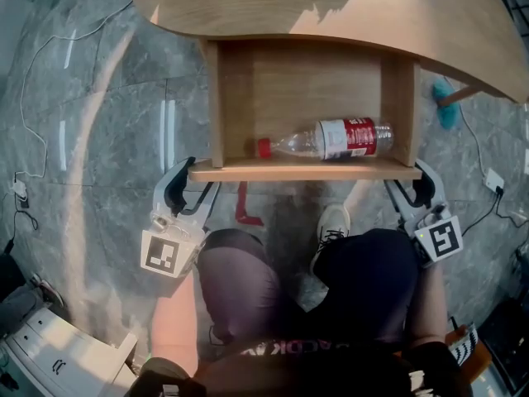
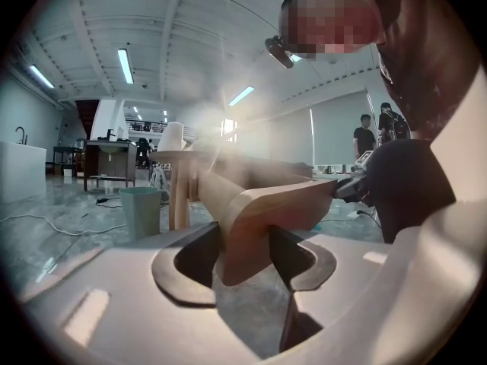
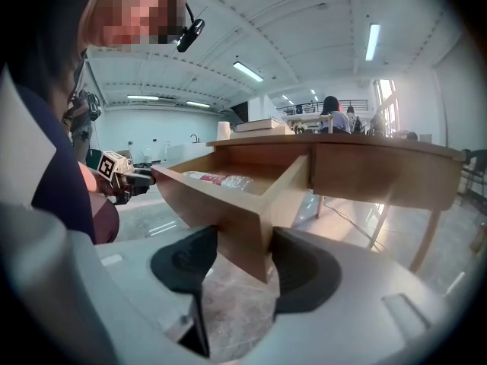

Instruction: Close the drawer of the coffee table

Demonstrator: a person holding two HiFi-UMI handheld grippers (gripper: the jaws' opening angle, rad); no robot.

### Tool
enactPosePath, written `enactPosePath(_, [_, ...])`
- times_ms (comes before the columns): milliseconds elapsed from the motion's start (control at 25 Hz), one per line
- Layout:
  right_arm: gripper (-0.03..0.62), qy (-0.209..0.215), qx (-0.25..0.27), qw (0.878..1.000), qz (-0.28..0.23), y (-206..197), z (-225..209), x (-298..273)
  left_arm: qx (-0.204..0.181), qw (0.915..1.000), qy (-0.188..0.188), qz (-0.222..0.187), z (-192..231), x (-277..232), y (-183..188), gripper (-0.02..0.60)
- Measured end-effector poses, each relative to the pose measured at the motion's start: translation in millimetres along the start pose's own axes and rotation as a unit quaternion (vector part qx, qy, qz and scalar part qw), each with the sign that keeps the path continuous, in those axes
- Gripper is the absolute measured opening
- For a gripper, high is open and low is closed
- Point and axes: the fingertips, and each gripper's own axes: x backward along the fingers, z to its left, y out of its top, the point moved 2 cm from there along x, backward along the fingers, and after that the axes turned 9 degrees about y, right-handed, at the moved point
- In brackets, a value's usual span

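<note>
The coffee table (image 1: 413,15) has its wooden drawer (image 1: 306,170) pulled out toward me, with a clear plastic bottle (image 1: 331,139) with a red label and cap lying inside. My left gripper (image 1: 192,176) stands open at the drawer front's left corner. In the left gripper view that corner (image 2: 266,211) sits between the jaws of the left gripper (image 2: 245,253). My right gripper (image 1: 411,180) stands open at the right corner. In the right gripper view the corner (image 3: 228,211) fills the gap of the right gripper (image 3: 245,253), and the bottle (image 3: 221,179) shows inside.
My knees and a white shoe (image 1: 333,226) are just below the drawer front. A red object (image 1: 245,208) lies on the grey floor beneath it. Cables (image 1: 33,98) run along the floor at left and right. A pale green bin (image 2: 141,210) stands beside a table leg.
</note>
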Motion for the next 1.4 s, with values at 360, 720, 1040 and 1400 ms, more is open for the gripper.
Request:
enactPosePath(360, [0.225,-0.01,0.008,0.999,-0.031,31,-17,-5,-0.006,0.9986,0.038,-0.038,16,-18,31,0.215])
enactPosePath(720, [0.225,-0.02,0.006,0.999,-0.043,62,-50,-34,-0.011,0.9974,0.059,-0.041,41,-62,52,0.215])
enactPosePath(1040, [0.225,-0.038,-0.005,0.999,-0.032,78,-79,-58,-0.013,0.9961,0.077,-0.042,55,-95,60,0.215])
enactPosePath(1400, [0.225,-0.108,-0.031,0.993,-0.041,85,-108,-75,-0.008,0.9942,0.101,-0.035,63,-125,67,0.215])
